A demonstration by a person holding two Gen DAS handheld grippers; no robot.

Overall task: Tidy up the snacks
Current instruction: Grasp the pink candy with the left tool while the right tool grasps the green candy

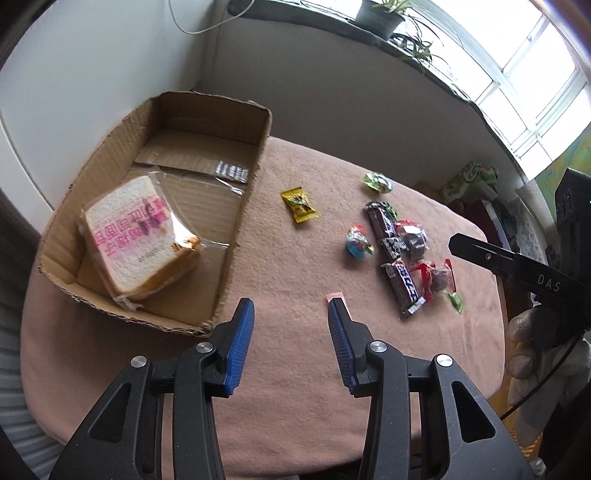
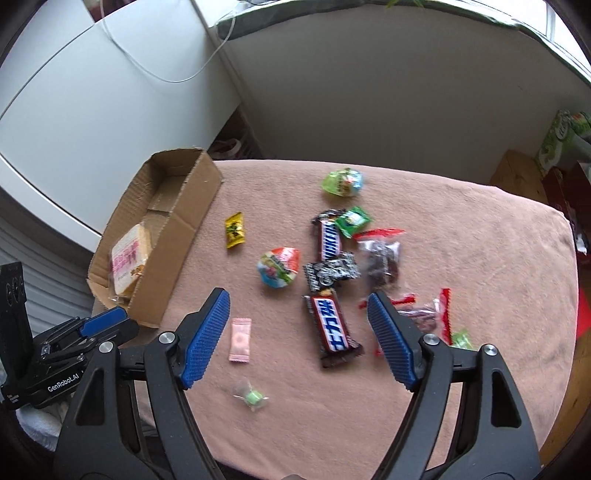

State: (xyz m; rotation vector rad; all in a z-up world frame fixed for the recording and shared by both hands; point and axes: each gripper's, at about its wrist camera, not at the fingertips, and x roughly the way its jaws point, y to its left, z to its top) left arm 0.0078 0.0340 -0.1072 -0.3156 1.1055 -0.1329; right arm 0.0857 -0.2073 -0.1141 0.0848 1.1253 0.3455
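Note:
A cardboard box stands at the table's left with a wrapped sandwich inside. Loose snacks lie on the pink cloth: a yellow candy, two chocolate bars, a round foil sweet, green packets, red-edged packets, a pink candy and a small green sweet. My left gripper is open and empty, just right of the box's near corner. My right gripper is open wide over the near chocolate bar, holding nothing.
The table's far edge meets a white wall, with a white appliance and cable at left. Potted plants sit on the windowsill. Green tissue packs and clutter lie beyond the table's right end. A gloved hand holds the right gripper.

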